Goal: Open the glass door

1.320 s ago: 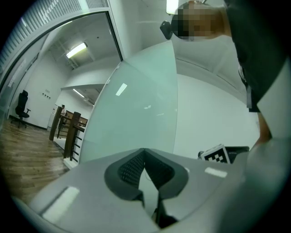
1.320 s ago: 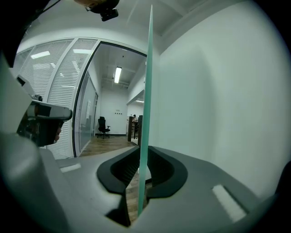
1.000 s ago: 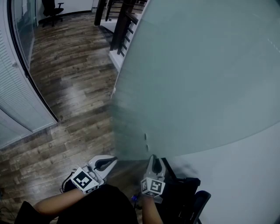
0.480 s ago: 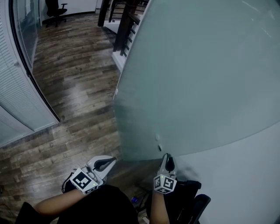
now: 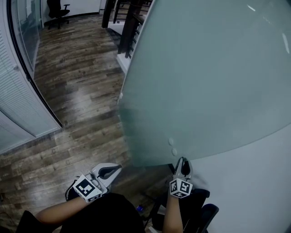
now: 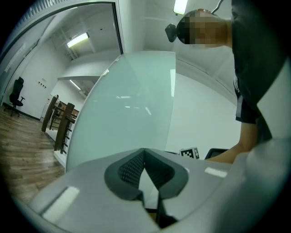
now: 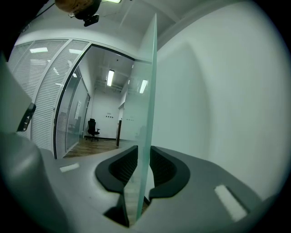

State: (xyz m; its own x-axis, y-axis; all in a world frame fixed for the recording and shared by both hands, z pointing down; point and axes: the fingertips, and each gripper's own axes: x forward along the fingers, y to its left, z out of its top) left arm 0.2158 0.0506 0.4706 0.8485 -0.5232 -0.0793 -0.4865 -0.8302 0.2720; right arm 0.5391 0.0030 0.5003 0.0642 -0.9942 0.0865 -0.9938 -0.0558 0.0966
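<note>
Right gripper (image 7: pixel 143 157): jaws part-way apart and opening. The frosted edge of the glass door (image 7: pixel 146 91) stands upright between the pads (slim gaps either side, no clamp evident). Left gripper (image 6: pixel 144 157): jaws closed together, empty, with the door pane beyond its tips. Markings: black-and-white square codes on the right marker cube (image 5: pixel 181 187).

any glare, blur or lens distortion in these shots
Head view: dim, light streaks glint on the frosted glass door, wood floor shiny. Left gripper view: fisheye, dark corners, ceiling lamp blown out. Right gripper view: same fisheye bend, door edge sharp.
</note>
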